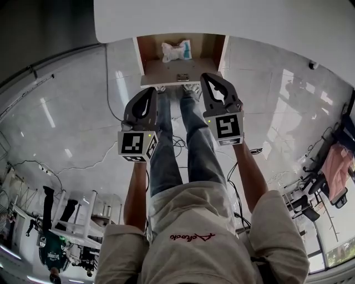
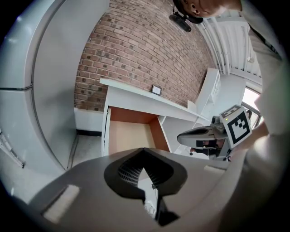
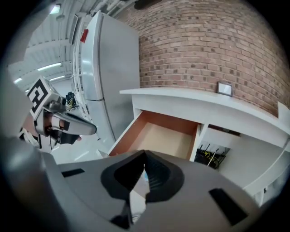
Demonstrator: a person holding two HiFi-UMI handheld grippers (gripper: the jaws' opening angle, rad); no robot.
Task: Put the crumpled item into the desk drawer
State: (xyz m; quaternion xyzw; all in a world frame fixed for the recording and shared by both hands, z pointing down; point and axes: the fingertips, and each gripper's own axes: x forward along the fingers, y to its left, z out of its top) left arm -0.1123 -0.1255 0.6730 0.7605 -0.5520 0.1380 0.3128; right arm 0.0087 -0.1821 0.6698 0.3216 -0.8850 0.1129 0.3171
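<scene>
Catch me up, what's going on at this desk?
A person stands at the desk with a gripper in each hand. The drawer is pulled open, and the crumpled item, white and blue, lies inside it with nothing touching it. The left gripper and right gripper are both held in front of the drawer, fingers shut and empty.

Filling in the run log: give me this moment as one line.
drawer: open | crumpled item: inside drawer | left gripper: jaws shut, empty | right gripper: jaws shut, empty
</scene>
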